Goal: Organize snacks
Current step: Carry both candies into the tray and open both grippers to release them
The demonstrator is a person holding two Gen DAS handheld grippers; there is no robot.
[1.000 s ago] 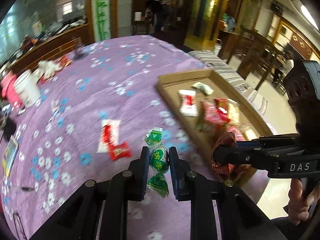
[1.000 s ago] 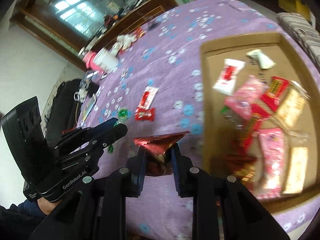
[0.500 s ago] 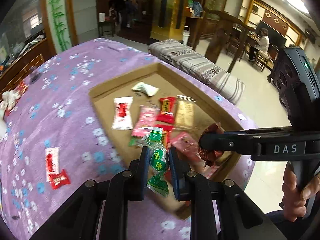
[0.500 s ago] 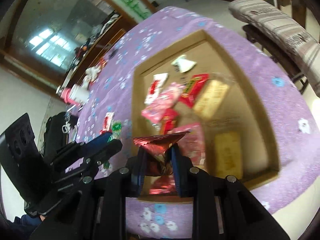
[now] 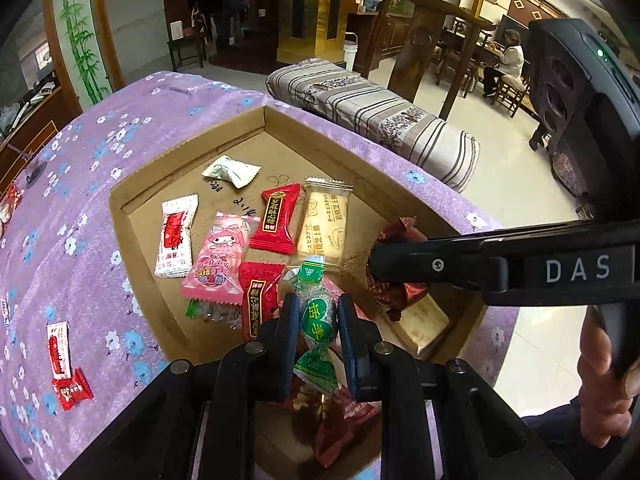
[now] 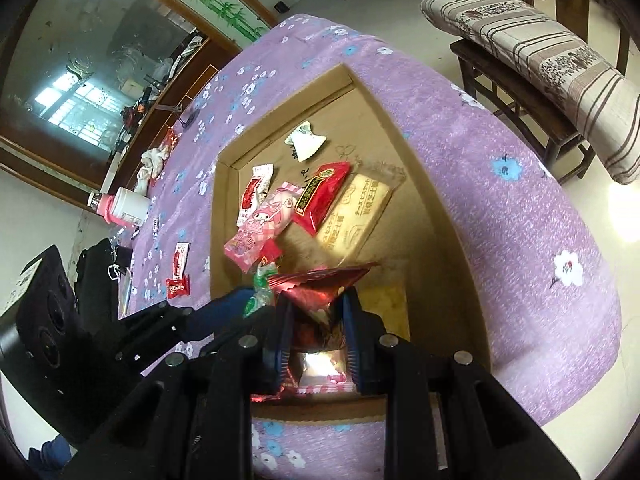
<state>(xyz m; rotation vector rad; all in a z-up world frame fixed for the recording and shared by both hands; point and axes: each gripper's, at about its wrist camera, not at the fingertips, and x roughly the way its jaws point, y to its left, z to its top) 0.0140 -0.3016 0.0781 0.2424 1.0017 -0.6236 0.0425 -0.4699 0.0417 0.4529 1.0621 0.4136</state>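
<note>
A shallow cardboard tray (image 5: 120, 200) sits on the purple flowered tablecloth (image 5: 80, 152), holding a loose heap of wrapped snacks (a pink cartoon packet (image 5: 218, 264) among them). Over its near end the left gripper (image 5: 318, 320) is clamped on a green wrapped candy (image 5: 318, 316), upright between the pads. Just right, the right gripper (image 6: 316, 320) pinches a dark red foil candy (image 6: 320, 284).
</note>
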